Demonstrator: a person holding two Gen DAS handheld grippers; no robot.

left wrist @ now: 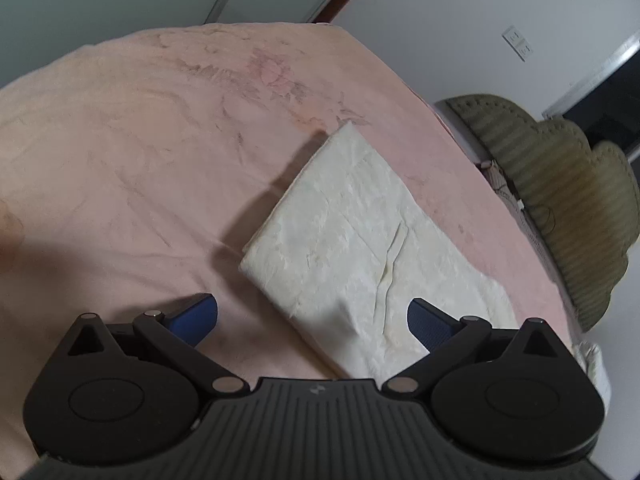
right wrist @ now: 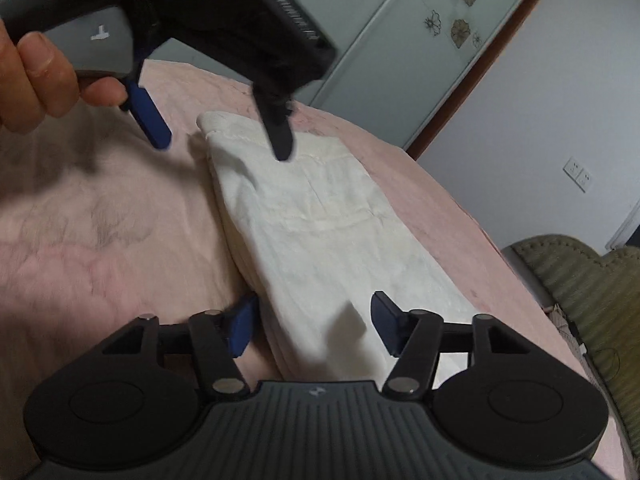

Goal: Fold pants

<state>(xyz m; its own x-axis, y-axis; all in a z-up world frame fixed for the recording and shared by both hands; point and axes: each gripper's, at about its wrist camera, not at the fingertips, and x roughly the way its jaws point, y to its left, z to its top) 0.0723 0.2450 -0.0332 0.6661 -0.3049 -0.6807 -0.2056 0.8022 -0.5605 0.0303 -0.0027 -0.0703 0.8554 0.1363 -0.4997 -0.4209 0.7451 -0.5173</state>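
Cream-white pants (left wrist: 352,232) (right wrist: 320,224) lie folded into a long flat strip on a pink sheet (left wrist: 120,152) (right wrist: 80,240). My left gripper (left wrist: 312,316) is open wide above the strip's near part; its right finger (left wrist: 426,322) hangs over the cloth and its left finger over bare sheet. In the right wrist view the left gripper (right wrist: 220,136) hovers open over the strip's far end, held by a hand (right wrist: 36,76). My right gripper (right wrist: 314,318) is open, its fingers straddling the strip's near end without pressing on it.
An olive ribbed cushion (left wrist: 560,184) (right wrist: 592,292) sits off the bed's right edge. Beyond the bed stand a grey wall with a socket (right wrist: 578,174) and a pale cabinet door with flower decals (right wrist: 452,12).
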